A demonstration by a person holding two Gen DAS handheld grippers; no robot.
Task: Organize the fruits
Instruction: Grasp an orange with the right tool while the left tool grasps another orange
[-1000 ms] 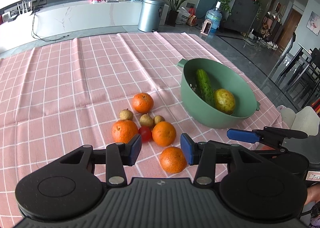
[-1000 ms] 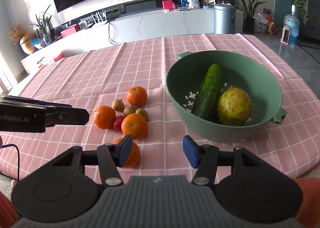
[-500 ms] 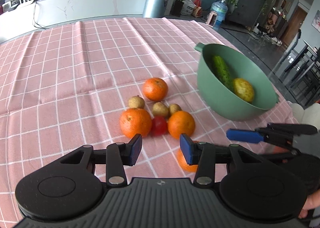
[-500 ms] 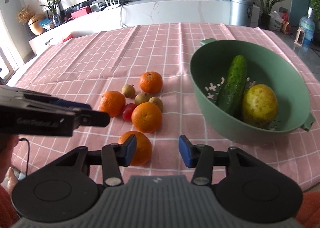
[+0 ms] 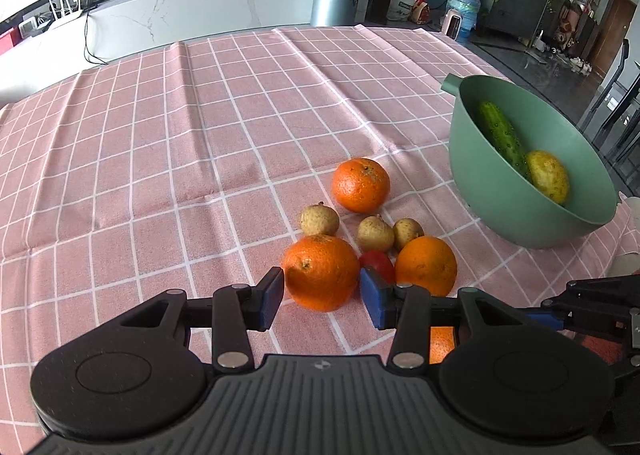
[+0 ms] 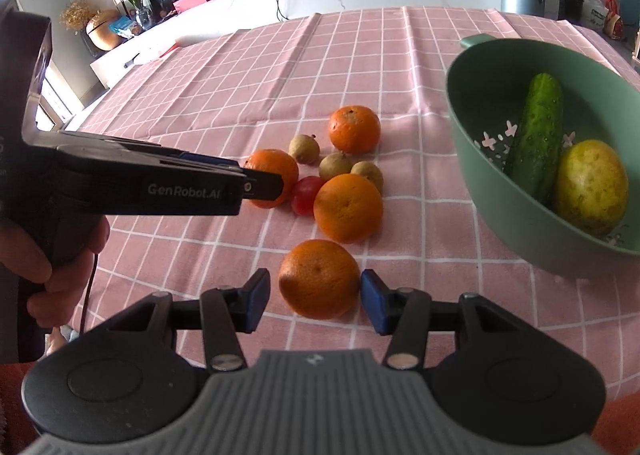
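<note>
Orange fruit sits between each spread gripper – left (image 5: 322,293), right (image 6: 315,295) – seemingly unpinched

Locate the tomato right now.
The tomato sits on the cloth mid-cluster in the right wrist view, between two oranges, left of the bowl.

Pink cloth (image 5: 160,159) with white grid over the surface. Orange oranges (image 5: 320,273), red tomato (image 6: 306,194), tan longans (image 5: 319,220). Sage-green bowl (image 6: 508,211); dark green cucumber (image 6: 538,135), yellow-green fruit (image 6: 590,187). Black tools, blue pads (image 5: 272,295).
</note>
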